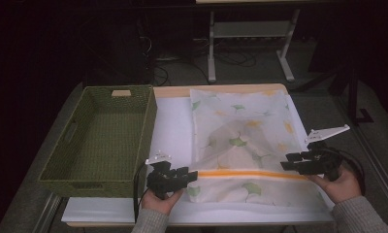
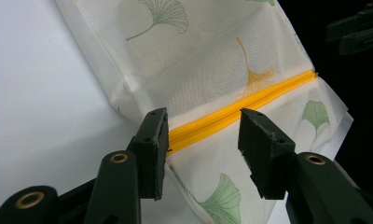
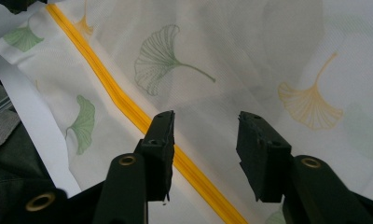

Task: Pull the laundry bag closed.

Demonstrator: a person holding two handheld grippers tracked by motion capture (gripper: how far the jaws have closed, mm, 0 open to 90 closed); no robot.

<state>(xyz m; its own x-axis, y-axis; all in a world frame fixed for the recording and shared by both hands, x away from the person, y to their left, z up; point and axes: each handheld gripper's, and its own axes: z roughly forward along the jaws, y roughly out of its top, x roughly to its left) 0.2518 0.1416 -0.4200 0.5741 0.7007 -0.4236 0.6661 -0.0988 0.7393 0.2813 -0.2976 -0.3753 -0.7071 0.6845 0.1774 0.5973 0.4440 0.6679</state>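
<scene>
High view: left gripper (image 1: 188, 175), spread, meets bag (image 1: 240, 141) edge at 7 o'clock; right gripper (image 1: 290, 162), spread, hangs at 4 o'clock, off the zipper (image 1: 252, 174).

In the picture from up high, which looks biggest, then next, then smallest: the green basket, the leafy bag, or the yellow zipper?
1. The green basket and the leafy bag look about alike in size; the basket sits nearer the camera, so I won't rank them.
2. The yellow zipper, a thin stripe across the bag, is smallest.
</scene>
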